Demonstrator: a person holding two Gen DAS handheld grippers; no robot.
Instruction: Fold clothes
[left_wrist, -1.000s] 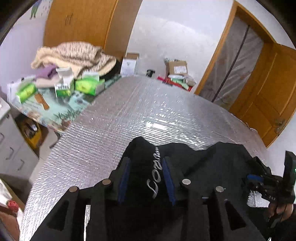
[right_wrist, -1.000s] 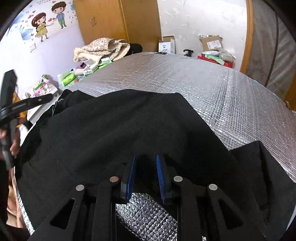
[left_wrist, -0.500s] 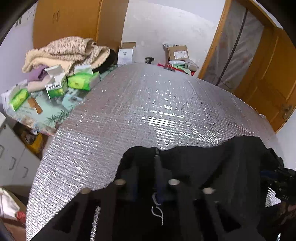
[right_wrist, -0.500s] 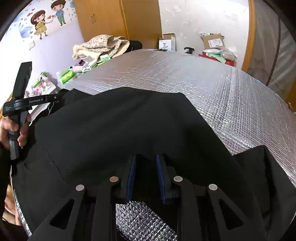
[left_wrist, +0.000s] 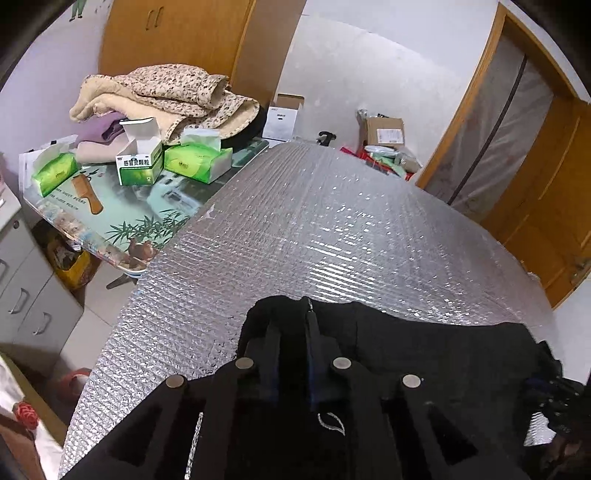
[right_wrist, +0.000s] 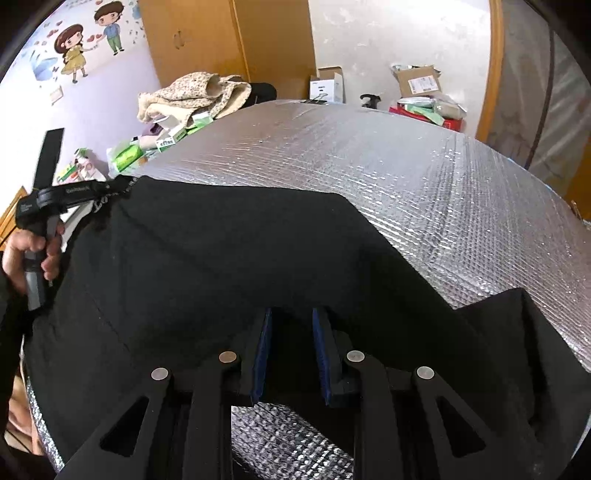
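Observation:
A black garment (right_wrist: 229, 258) lies spread over the near part of a silver foil-covered table (right_wrist: 424, 177). My left gripper (left_wrist: 291, 325) is shut on the garment's near-left edge (left_wrist: 424, 354); the fabric drapes over its fingers. It also shows at the left of the right wrist view (right_wrist: 110, 190), gripping that corner. My right gripper (right_wrist: 291, 325) is shut on the garment's near edge, with cloth pinched between its blue pads (right_wrist: 263, 354). A fold of the garment (right_wrist: 517, 350) lies at the right.
A side table (left_wrist: 122, 218) at the left holds green tissue boxes (left_wrist: 197, 162), a comb and a pile of blankets (left_wrist: 166, 96). Cardboard boxes (left_wrist: 384, 129) stand past the far edge. A wooden door (left_wrist: 546, 206) is at the right.
My left gripper has carried the garment's corner forward over the table, and the printed logo has slid down out of the jaws. My right gripper keeps its hold and has barely moved.

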